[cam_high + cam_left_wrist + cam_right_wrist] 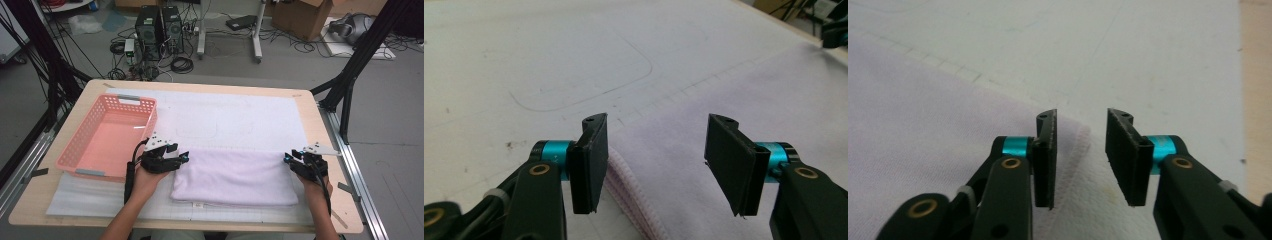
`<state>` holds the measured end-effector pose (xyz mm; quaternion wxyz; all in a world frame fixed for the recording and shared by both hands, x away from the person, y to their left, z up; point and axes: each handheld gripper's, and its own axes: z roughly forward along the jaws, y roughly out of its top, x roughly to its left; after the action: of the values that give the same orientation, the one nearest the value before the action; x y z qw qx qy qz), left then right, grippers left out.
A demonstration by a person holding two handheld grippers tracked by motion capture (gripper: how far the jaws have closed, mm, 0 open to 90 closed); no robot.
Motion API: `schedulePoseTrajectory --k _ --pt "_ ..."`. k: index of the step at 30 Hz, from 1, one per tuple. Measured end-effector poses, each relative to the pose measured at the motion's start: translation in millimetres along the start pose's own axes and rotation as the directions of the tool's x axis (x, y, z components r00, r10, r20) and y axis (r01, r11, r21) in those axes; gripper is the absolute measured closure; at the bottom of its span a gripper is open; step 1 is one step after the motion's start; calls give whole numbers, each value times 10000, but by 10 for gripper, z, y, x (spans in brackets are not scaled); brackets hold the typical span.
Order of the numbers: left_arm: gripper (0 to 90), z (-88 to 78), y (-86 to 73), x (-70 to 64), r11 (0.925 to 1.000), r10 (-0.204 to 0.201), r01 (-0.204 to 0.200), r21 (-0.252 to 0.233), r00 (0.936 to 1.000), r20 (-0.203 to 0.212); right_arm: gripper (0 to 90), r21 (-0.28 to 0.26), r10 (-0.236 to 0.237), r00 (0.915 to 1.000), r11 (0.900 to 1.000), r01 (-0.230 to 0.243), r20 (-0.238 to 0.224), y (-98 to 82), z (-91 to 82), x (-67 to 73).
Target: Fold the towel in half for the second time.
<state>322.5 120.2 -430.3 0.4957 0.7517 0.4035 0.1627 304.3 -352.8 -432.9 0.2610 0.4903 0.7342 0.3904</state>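
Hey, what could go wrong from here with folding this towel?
1. Both claws are open over the far corners of the folded towel, so nothing is gripped yet; closing too high may catch just the top layer and undo the fold.
2. The right claw sits right at the corner's edge and might pinch only a sliver that slips out.
3. The left claw works close beside the pink basket; a swing that way could knock it.

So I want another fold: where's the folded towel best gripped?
Probably at the two far corners of the towel, each gripper coming in from its own end. The left gripper and right gripper already sit there, jaws open; the corners lie flat and free.
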Motion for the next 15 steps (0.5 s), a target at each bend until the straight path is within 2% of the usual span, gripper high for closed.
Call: schedulePoseTrajectory --k 3,5,8,11,13,15 --pt "423 33 15 57 9999 24 -19 148 9994 -359 536 -34 579 9981 9983 -580 -221 -28 -8 -42" --pt "432 55 17 97 9995 -74 90 301 9985 -542 484 52 786 9954 9969 -784 -545 -33 29 -54" --pt "432 110 26 152 9985 -339 367 403 9971 -677 466 253 560 9952 9982 -541 -808 -25 127 -55" --pt "429 187 18 189 9961 -576 619 636 9961 -676 434 933 320 9963 9953 -245 -798 -14 253 -76" --pt "429 247 -11 188 9935 -659 714 883 9958 -635 418 1020 475 9945 9941 -379 -935 -17 295 -107" --pt "429 311 -41 195 9894 -716 775 1224 9961 -521 441 1035 508 9926 9939 -394 -1103 -21 294 -119"
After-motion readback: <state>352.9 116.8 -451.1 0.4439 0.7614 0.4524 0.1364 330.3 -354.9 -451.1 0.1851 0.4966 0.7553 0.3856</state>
